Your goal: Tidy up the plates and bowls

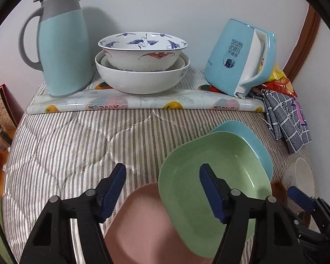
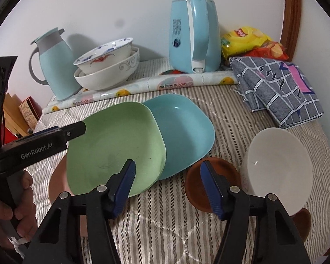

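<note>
Striped bedding [image 2: 165, 220] is carrying the dishes as I am bringing my released left claw [image 1: 162, 189] over the green plate [image 1: 220, 176] rim and my released right claw [image 2: 167, 184] toward the brown saucer [image 2: 195, 182], next needing to clench on each.

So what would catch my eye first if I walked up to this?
Probably the fan of square plates mid-table: a green plate overlapping a blue plate and a pink plate. Behind them, painted stacked bowls sit between a pale-blue jug and a kettle.

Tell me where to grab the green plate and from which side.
Grip the green plate by its near rim, coming from the front edge closest to the grippers. That rim lies raised over the pink plate, so one finger can probably slip under it. The far side overlaps the blue plate.
</note>
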